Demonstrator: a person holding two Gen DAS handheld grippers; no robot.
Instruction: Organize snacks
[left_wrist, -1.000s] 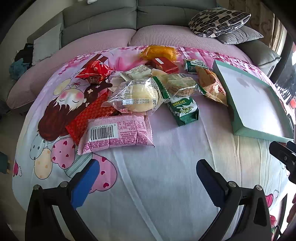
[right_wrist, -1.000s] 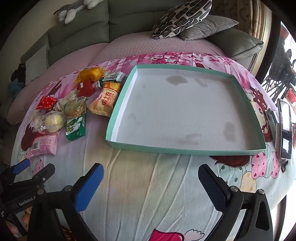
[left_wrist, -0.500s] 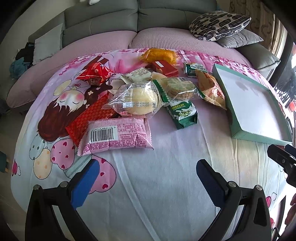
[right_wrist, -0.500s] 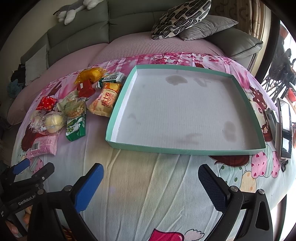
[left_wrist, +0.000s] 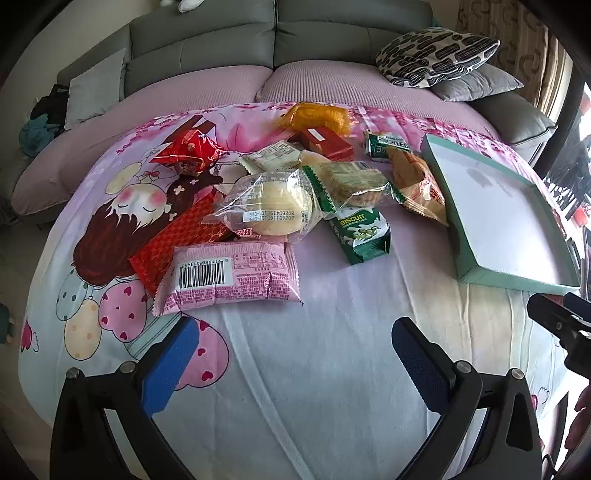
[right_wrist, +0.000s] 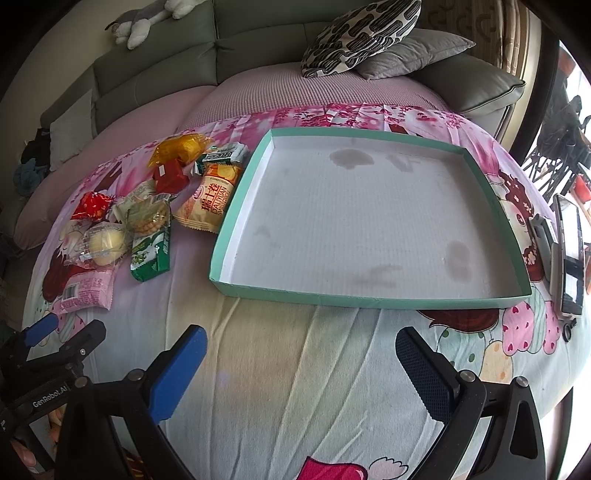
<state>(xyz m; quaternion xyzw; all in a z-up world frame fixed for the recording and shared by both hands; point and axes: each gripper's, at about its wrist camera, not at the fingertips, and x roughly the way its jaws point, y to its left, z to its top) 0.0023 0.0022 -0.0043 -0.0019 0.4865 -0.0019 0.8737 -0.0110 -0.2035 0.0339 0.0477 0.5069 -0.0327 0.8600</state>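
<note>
While neither tool has grabbed anything yet, both sit with their fingers spread wide and nothing between them, low over the bare cartoon-print cloth at the near edge of the surface. The left tool (left_wrist: 293, 349) faces the snack pile, and that looks deliberate: the pink packet (left_wrist: 231, 275) with the barcode lies flat just ahead of its tips, the nearest and easiest thing to pinch. My guess is that one goes first.

Behind it the rest is heaped loosely. A clear-wrapped bun (left_wrist: 273, 206) rests partly on a long red wrapper (left_wrist: 177, 236), a green biscuit pack (left_wrist: 364, 234) sits just to the right, and a clear pack of crackers (left_wrist: 354, 181) leans over its top end. Further back are a red crinkly bag (left_wrist: 190, 155), a small red box (left_wrist: 325, 142) and an orange bag (left_wrist: 317, 116).

The right tool (right_wrist: 301, 354) points at the teal tray (right_wrist: 369, 297), which holds nothing so far, so no sorting is done. A yellowish snack bag (right_wrist: 210, 201) touches the tray's left wall. A phone (right_wrist: 569, 254) lies just beside its right side, clear of the work.
</note>
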